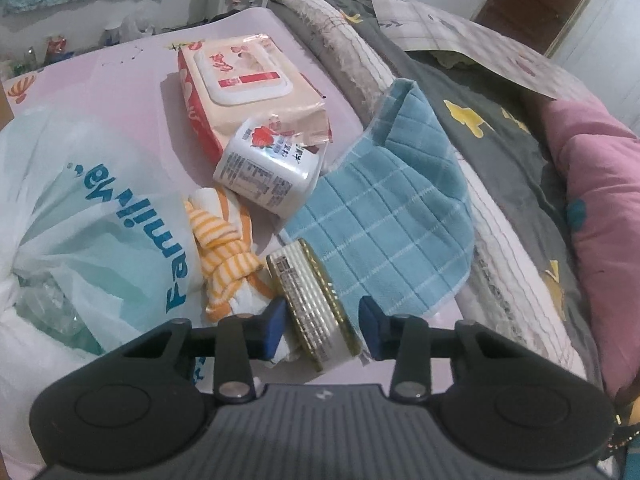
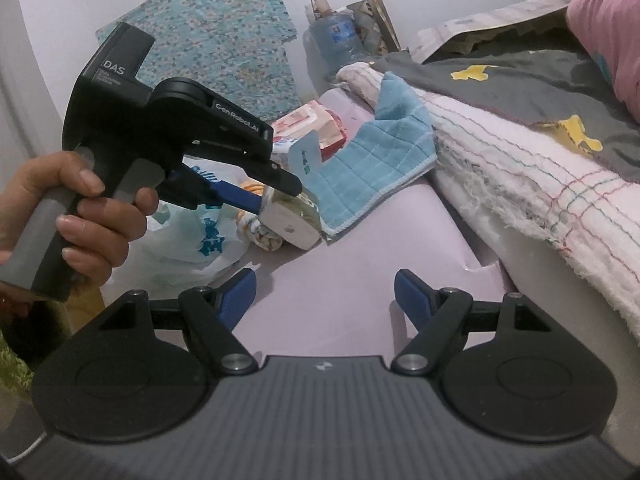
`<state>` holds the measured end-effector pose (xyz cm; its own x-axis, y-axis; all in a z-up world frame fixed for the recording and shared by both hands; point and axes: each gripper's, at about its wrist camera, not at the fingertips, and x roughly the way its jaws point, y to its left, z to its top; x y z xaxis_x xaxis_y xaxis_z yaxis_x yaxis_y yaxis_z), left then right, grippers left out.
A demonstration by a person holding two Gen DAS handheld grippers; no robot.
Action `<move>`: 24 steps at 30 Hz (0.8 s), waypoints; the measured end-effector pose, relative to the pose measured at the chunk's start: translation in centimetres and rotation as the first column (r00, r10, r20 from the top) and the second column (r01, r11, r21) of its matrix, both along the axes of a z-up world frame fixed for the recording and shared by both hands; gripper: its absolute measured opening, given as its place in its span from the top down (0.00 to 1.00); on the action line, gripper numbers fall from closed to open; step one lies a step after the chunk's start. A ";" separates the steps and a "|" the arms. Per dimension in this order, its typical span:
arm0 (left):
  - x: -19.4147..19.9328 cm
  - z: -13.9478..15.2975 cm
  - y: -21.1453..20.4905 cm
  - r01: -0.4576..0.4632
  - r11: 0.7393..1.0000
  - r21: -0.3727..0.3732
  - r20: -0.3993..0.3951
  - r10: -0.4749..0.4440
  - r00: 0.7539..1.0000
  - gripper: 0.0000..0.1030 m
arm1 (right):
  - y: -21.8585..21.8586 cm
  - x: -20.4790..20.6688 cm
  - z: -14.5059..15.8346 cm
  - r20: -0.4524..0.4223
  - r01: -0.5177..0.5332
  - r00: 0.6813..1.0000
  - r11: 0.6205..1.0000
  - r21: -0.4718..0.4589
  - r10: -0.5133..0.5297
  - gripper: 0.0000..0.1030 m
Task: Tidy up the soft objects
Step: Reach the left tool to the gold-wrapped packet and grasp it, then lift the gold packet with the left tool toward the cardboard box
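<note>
Counting two towels (image 1: pixel 384 220), one wipes pack (image 1: pixel 244 92)

I have the left gripper (image 1: pixel 324 330) set around a small white pack with gold edges (image 1: pixel 310 300), which stands on edge between the blue pads; the left pad touches it, but I cannot tell whether the right one does. Just left of it lies an orange-striped cloth (image 1: pixel 224 240), and further left a white plastic bag (image 1: pixel 80 216). A blue checked towel (image 1: pixel 384 216) spreads to the right. Beyond sit a white tissue pack (image 1: pixel 268 168) and a pink wet-wipes pack (image 1: pixel 244 84) on the pink sheet (image 1: pixel 120 76).
</note>
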<state>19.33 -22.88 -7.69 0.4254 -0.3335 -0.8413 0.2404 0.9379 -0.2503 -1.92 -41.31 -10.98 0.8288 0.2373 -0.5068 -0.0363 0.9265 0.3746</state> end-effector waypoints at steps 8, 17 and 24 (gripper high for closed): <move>0.2 -0.2 -0.4 0.001 1.000 0.006 -0.005 -0.001 1.000 0.55 | 0.3 -0.3 -0.3 -0.011 -0.001 1.000 1.000 0.007 0.001 0.26; 0.3 -0.3 0.0 -0.032 0.999 -0.009 0.003 0.032 0.999 0.69 | 0.1 -0.8 0.0 -0.011 0.013 1.000 1.000 0.010 -0.013 0.26; -0.5 0.5 1.7 -0.048 0.993 -0.109 -0.008 0.047 0.999 0.71 | 0.0 -1.2 0.4 -0.004 0.017 1.000 1.000 -0.001 -0.017 0.26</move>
